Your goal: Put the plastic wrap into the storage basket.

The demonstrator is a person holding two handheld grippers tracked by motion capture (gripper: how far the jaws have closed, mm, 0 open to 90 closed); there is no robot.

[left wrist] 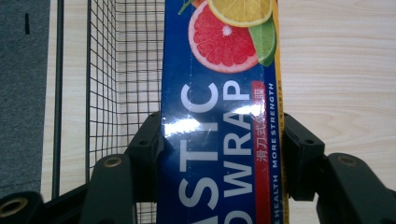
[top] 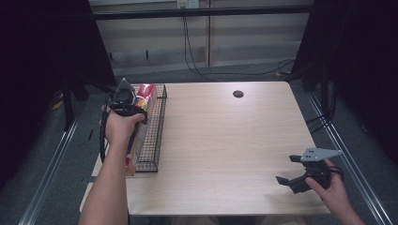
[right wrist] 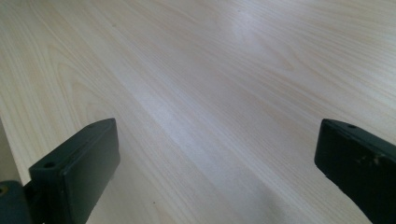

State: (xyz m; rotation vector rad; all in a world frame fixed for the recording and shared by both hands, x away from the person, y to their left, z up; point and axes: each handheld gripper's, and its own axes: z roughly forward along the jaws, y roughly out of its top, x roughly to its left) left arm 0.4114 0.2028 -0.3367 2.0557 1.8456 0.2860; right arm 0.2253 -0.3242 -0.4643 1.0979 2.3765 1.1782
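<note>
Held plastic wrap box [left wrist: 219,116] clamped in L gripper [left wrist: 223,140] over wire basket [top: 157,133]; R gripper [top: 293,171] jaws wide apart, idle. Step prob.: placing; next needs lowering, release.

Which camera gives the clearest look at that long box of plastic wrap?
The left gripper view: the plastic wrap box is close up, lettering readable, clamped in the left claw. The high view shows it small, over the wire basket. The right gripper view faces bare table.

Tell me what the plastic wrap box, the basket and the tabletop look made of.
Plastic wrap box: likely glossy printed cardboard; glare streaks cross the lettering. Basket: thin black wire mesh, probably coated metal. Tabletop: pale wood-grain surface with a soft sheen, wood or laminate, can't tell which.
</note>
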